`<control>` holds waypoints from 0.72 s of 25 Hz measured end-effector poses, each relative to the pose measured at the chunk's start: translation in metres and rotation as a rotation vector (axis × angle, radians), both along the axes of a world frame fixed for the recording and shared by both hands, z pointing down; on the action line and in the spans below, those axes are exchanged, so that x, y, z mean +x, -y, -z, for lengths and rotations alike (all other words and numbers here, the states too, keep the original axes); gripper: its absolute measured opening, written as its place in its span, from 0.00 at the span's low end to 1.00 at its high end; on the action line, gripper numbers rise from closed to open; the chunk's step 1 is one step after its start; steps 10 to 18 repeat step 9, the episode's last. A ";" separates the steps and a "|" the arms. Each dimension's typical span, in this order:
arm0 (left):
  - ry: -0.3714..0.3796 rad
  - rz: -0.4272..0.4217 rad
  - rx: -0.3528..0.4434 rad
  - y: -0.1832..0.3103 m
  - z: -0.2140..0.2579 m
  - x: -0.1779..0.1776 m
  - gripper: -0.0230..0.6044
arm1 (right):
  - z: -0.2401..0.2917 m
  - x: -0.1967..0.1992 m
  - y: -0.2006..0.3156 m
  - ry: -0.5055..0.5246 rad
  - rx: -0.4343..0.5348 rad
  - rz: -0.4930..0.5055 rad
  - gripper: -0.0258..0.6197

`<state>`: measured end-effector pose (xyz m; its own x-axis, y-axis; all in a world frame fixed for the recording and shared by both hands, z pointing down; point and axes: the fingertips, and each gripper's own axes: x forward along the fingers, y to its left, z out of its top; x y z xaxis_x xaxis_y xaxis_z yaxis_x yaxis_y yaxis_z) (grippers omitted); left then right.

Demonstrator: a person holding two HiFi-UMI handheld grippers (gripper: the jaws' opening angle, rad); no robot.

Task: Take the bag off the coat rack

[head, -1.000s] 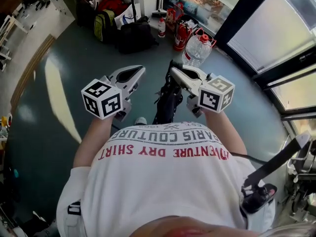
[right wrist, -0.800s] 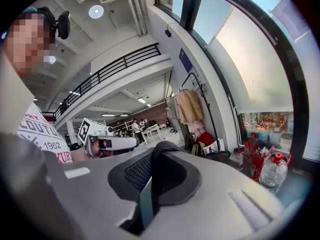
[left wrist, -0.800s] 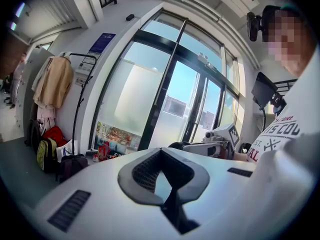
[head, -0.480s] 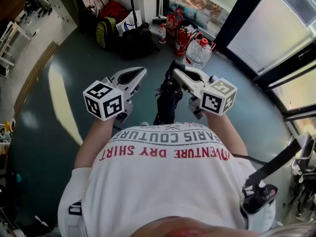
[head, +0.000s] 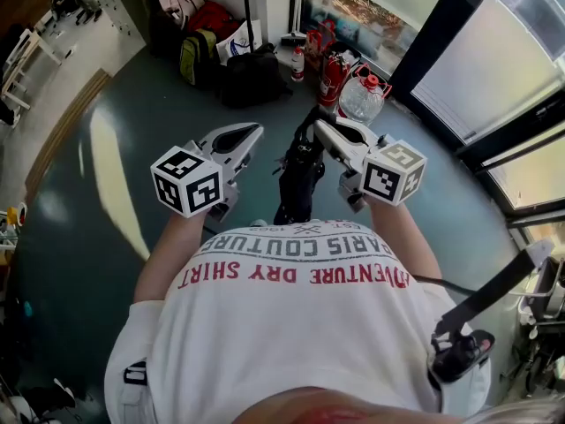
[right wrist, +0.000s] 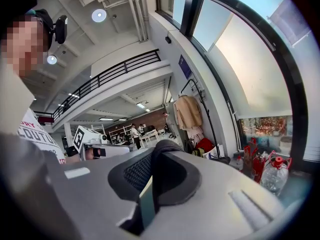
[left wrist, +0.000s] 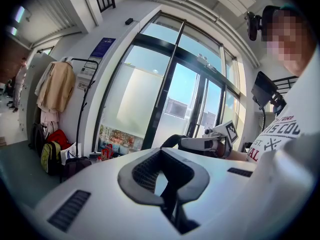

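A black bag (head: 298, 179) hangs by its strap from my right gripper (head: 320, 131), in front of my chest and well clear of the floor. In the right gripper view the dark strap (right wrist: 162, 151) lies pinched between the jaws, which are shut on it. My left gripper (head: 240, 136) is level with it on the left, shut and holding nothing. The coat rack (left wrist: 83, 91) stands by the window wall with a beige coat (left wrist: 55, 86) on it. It also shows in the right gripper view as the rack (right wrist: 199, 98) with the coat (right wrist: 187, 111).
At the rack's foot lie a black bag (head: 252, 73), a green backpack (head: 196, 56), red extinguishers (head: 331, 64) and a large water bottle (head: 362, 97). Tall windows (head: 494, 51) run along the right. A black stand (head: 490, 291) sits by my right hip.
Both grippers and the hanging bag have shifted slightly right and up in the head view. The right gripper's hold on the strap is unchanged.
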<state>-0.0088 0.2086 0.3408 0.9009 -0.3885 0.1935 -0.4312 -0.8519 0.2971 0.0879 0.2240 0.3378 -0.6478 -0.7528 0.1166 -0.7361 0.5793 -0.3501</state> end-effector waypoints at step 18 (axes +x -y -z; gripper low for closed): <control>0.001 0.018 -0.008 -0.001 0.001 -0.019 0.04 | -0.005 -0.014 0.000 -0.006 -0.024 0.000 0.06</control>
